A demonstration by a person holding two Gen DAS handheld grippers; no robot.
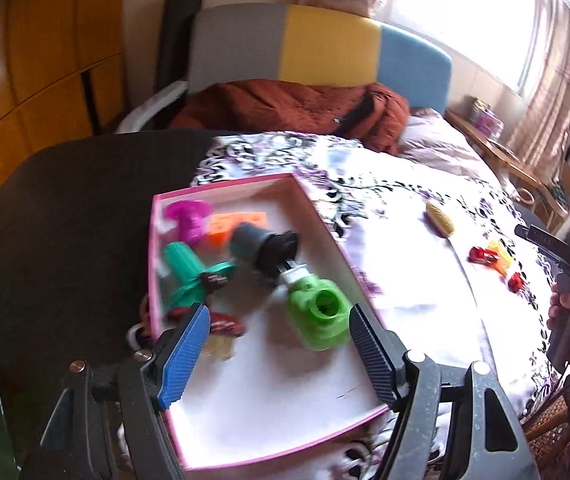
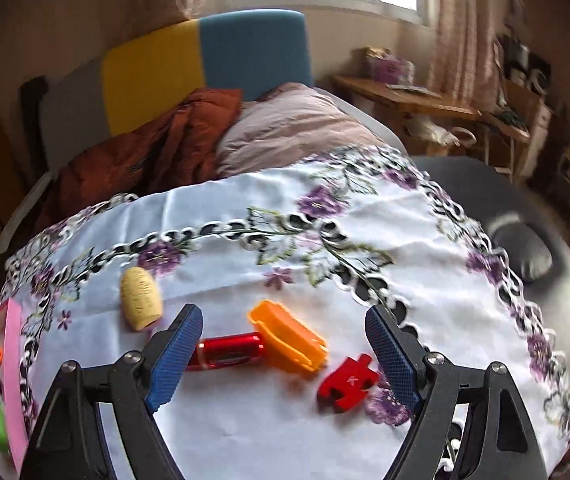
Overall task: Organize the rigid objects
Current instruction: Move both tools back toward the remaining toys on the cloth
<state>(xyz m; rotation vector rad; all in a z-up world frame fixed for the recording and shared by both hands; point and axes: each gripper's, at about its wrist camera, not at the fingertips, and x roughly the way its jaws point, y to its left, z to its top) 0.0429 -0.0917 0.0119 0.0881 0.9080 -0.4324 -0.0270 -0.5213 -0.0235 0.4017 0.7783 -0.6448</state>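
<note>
Your left tool (image 1: 277, 344) hangs wide over the near part of the pink box (image 1: 245, 452), with nothing gripped. Just beyond its fingertips lie a green piece (image 1: 319, 316) and a red piece (image 1: 225, 322); deeper in sit a dark cylinder (image 1: 263, 246), a teal piece (image 1: 189, 272), an orange block (image 1: 229, 226) and a magenta piece (image 1: 189, 220).

Your right tool (image 2: 281, 356) is also wide and empty above the flowered cloth (image 2: 285, 208) on the tabletop. Between its fingers lie a red cylinder (image 2: 229, 350), an orange clip (image 2: 289, 336) touching it, and a red flat piece (image 2: 347, 384). A cork (image 2: 141, 298) rests farther left.
</note>
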